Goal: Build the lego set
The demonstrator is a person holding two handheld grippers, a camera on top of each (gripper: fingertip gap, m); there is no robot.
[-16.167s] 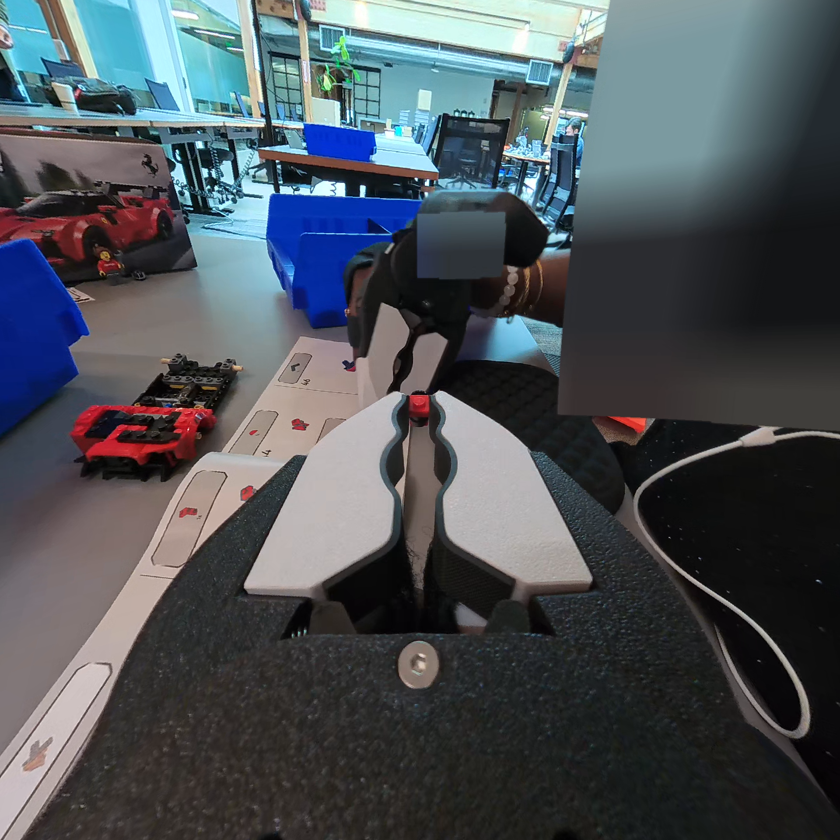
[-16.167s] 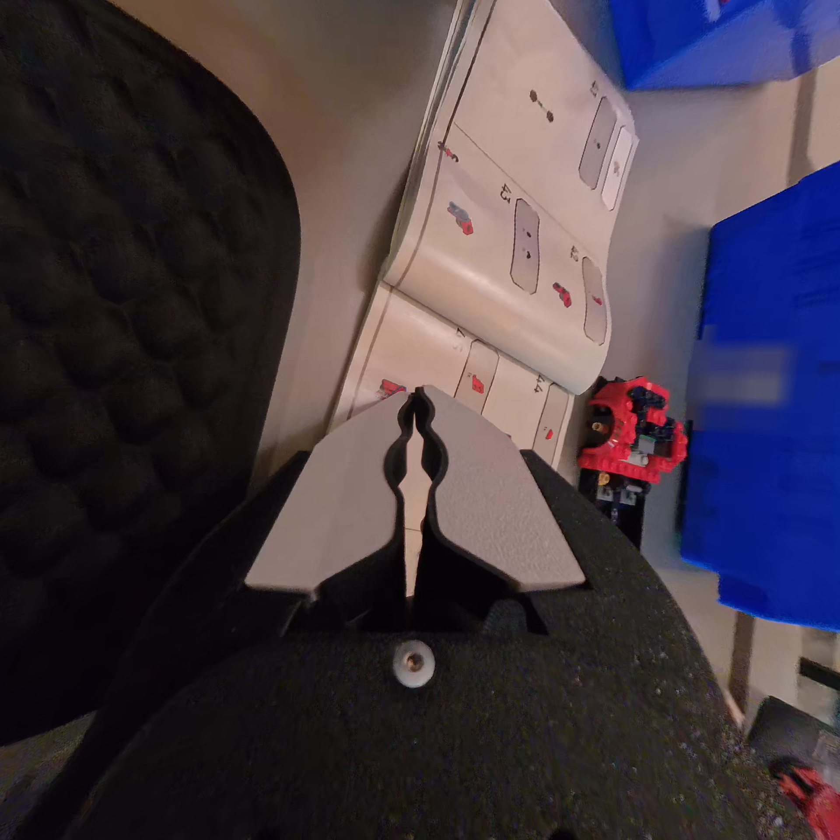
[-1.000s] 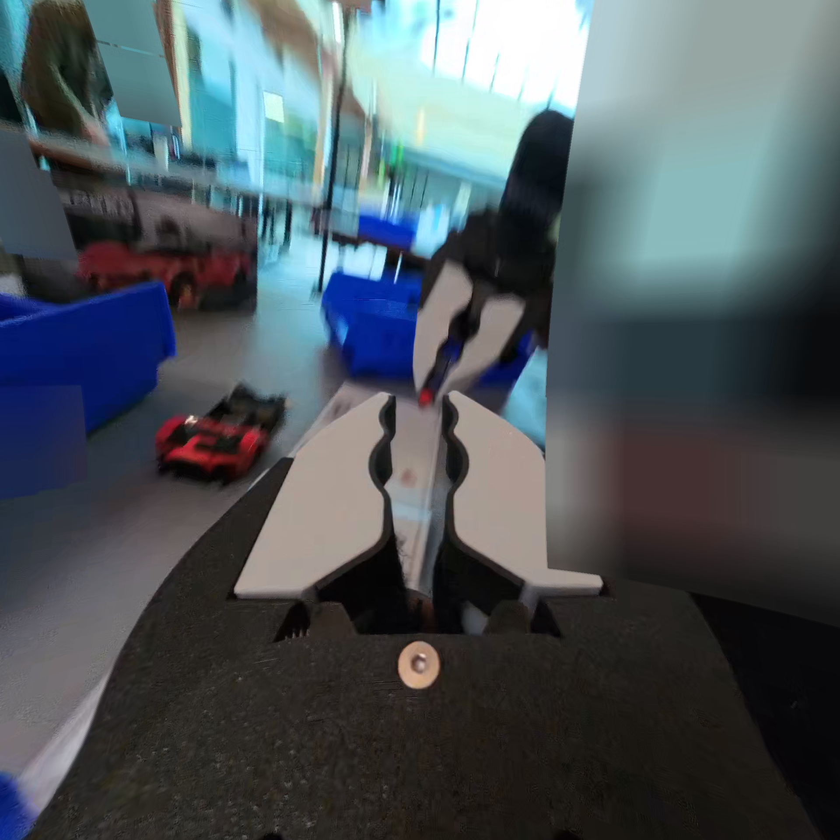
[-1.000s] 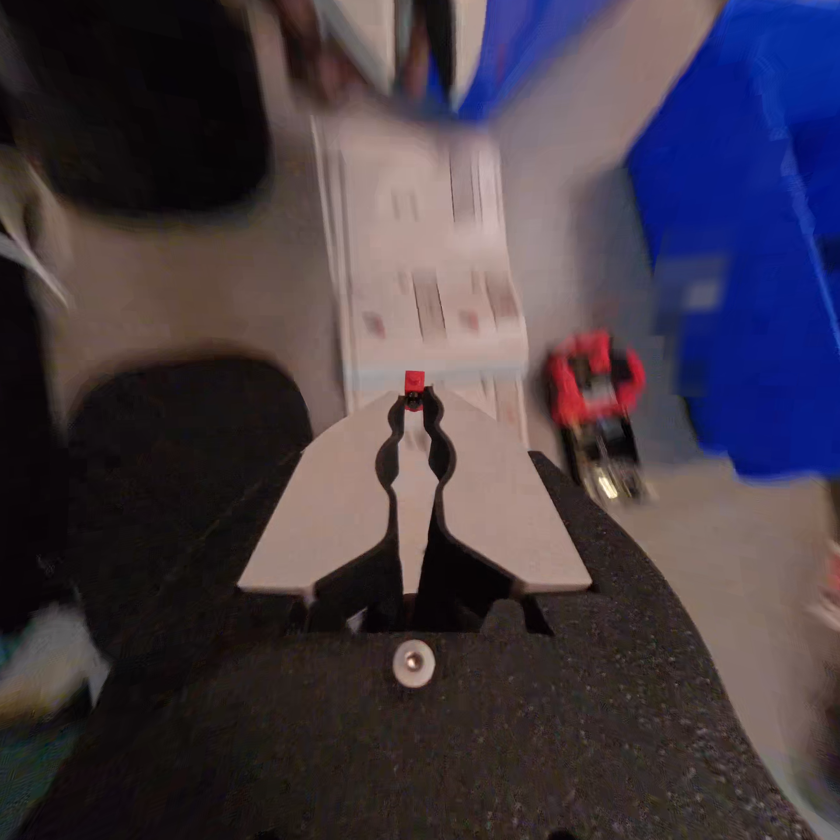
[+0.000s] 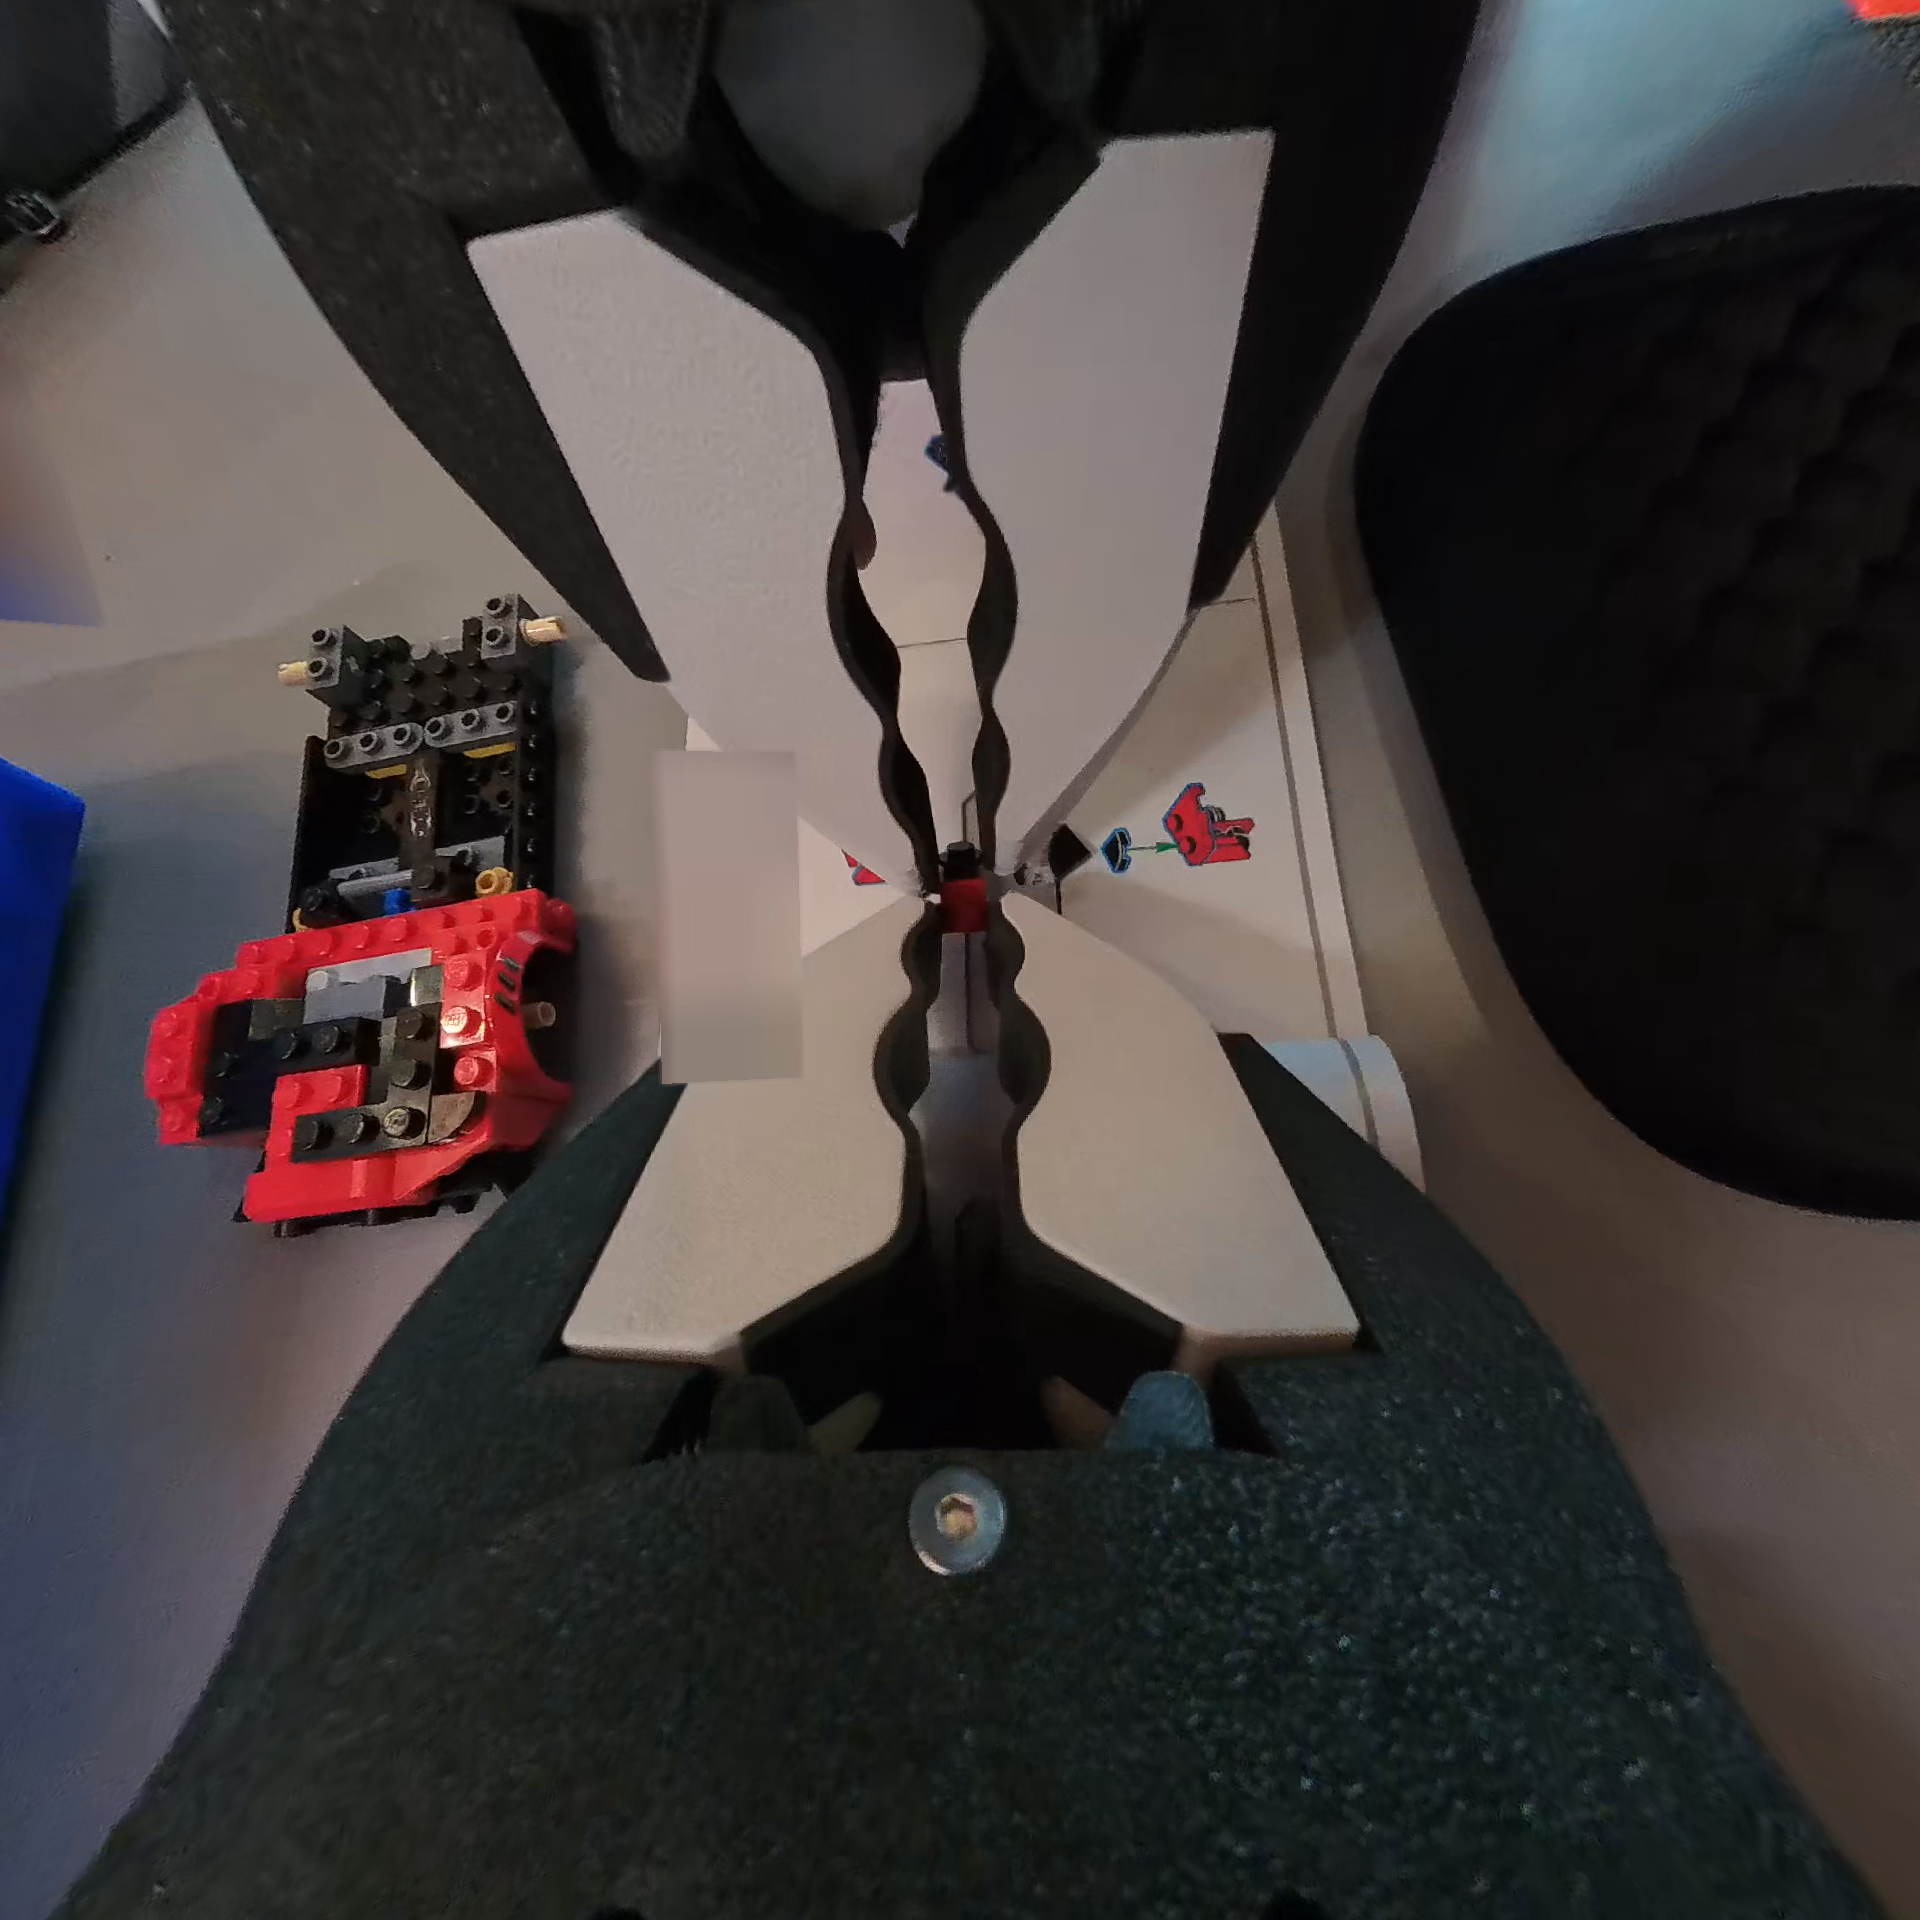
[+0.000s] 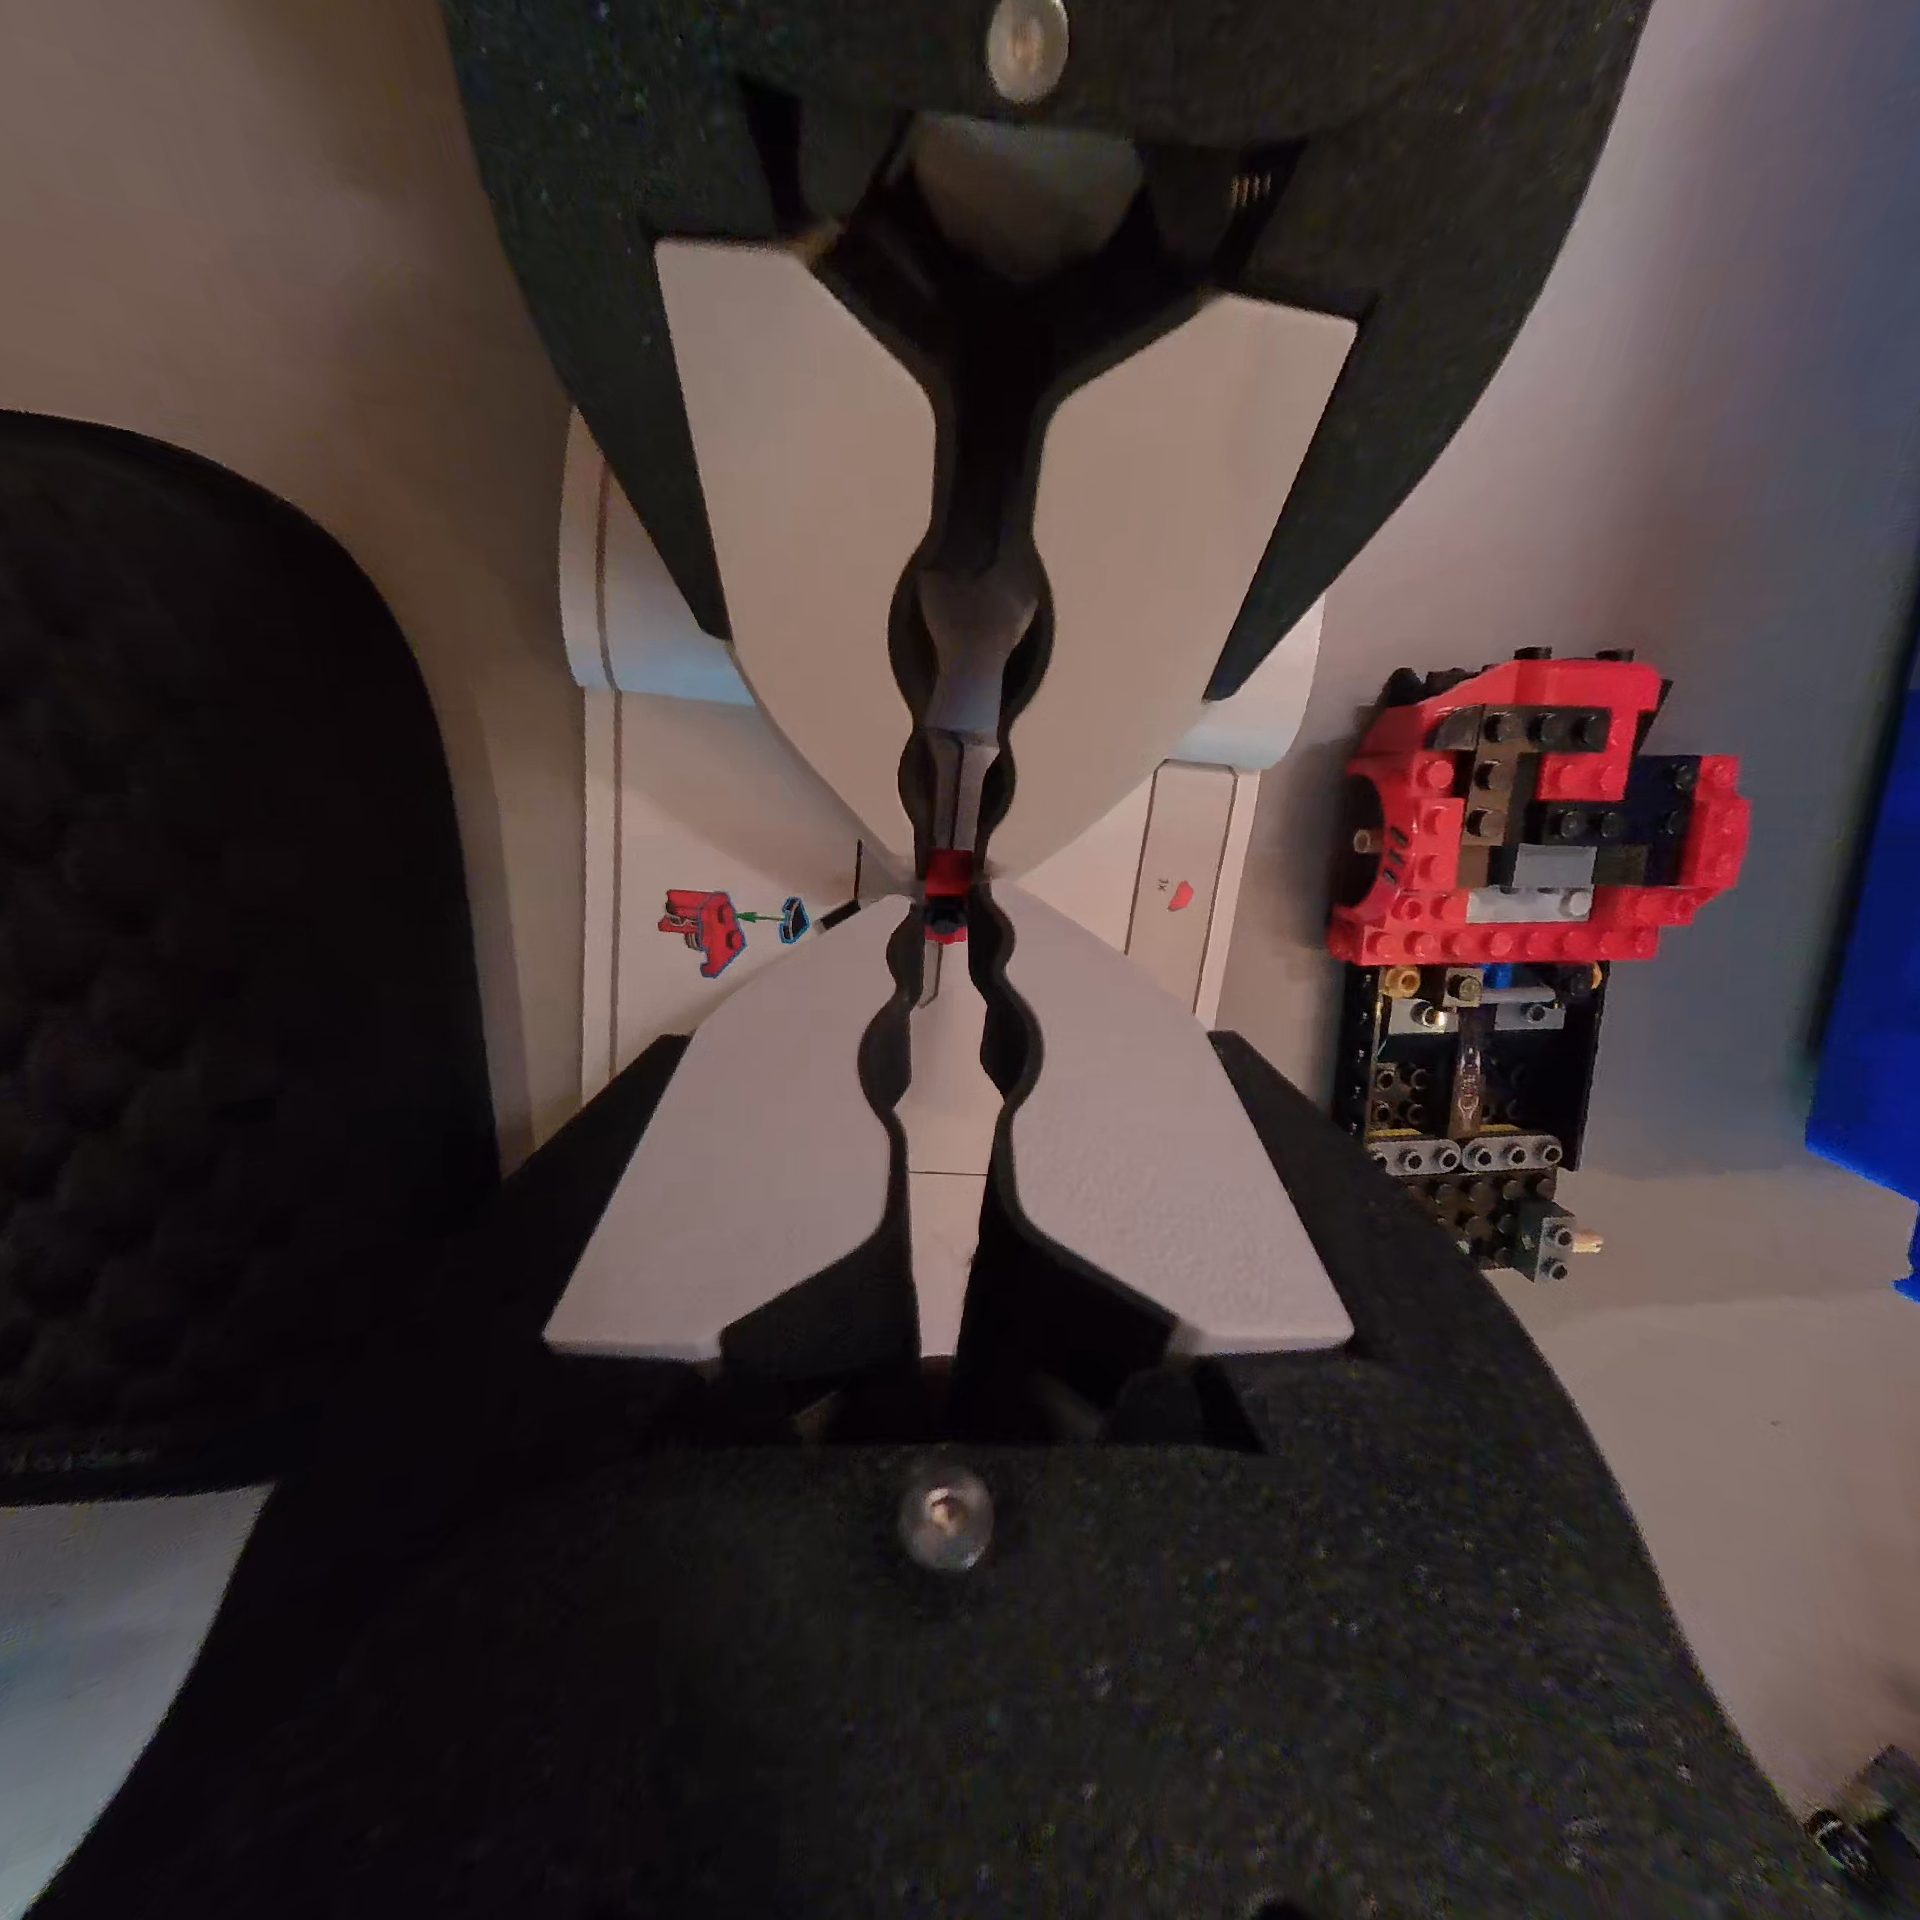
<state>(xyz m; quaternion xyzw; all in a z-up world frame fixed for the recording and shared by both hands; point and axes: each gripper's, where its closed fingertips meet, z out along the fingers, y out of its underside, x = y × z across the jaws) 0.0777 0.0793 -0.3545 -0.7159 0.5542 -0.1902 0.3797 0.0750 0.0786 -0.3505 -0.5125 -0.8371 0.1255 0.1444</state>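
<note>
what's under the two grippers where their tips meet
The open instruction booklet lies on the table beneath the left hand-held gripper and right hand-held gripper. One assembly drawing shows beside the tips; the fingers cover the rest of that page.

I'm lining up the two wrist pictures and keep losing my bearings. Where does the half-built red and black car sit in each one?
Left wrist view: half-built car lies at the left edge, red end nearer the camera.
Right wrist view: it lies at the right, red end farther away.
Shared landmark: the open instruction booklet under the meeting gripper tips.
</note>
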